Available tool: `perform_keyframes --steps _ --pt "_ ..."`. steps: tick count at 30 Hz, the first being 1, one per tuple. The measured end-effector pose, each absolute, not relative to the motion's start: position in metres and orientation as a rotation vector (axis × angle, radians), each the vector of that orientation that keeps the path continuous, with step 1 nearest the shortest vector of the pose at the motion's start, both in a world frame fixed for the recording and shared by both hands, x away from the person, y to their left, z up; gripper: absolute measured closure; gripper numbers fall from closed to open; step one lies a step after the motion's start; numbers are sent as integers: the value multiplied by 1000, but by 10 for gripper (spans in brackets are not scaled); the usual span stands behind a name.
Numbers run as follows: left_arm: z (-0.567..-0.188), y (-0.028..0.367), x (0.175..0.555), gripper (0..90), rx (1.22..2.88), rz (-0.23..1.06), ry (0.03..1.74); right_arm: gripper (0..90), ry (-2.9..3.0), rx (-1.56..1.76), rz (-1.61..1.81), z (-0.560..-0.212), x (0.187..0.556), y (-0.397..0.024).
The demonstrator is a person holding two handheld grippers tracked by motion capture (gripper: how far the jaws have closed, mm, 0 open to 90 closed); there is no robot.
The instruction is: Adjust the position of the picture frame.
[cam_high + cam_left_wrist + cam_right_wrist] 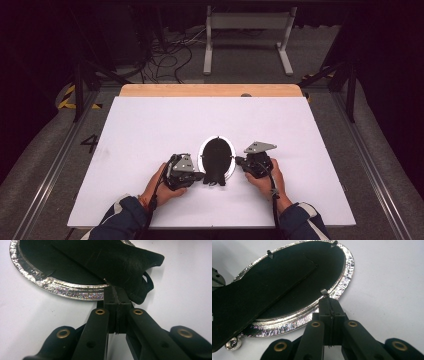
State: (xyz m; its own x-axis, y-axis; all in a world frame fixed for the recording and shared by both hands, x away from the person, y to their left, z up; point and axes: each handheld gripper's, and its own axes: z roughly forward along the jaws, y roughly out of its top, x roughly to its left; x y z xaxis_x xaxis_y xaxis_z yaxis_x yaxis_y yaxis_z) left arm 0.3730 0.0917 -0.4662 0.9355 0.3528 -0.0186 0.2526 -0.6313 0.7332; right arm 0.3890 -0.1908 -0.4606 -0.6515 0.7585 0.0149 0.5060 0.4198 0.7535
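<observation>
Both claws are closed: left gripper [200, 176] pinches the black stand flap [120, 267] of the oval frame [217, 159], right gripper [239, 160] presses against a small metal tab [324, 292] on the frame's silver rim [294, 317]. Frame lies face down, near the white table's [150, 130] front middle.

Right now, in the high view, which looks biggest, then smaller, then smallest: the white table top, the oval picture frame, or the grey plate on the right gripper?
1. White table top
2. Oval picture frame
3. Grey plate on the right gripper
</observation>
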Motion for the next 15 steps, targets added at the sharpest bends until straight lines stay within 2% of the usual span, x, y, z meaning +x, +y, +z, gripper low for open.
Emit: perform_keyframes --steps 15 --pt "-465 92 374 890 2298 167 403 881 2354 1072 1075 -461 388 -192"
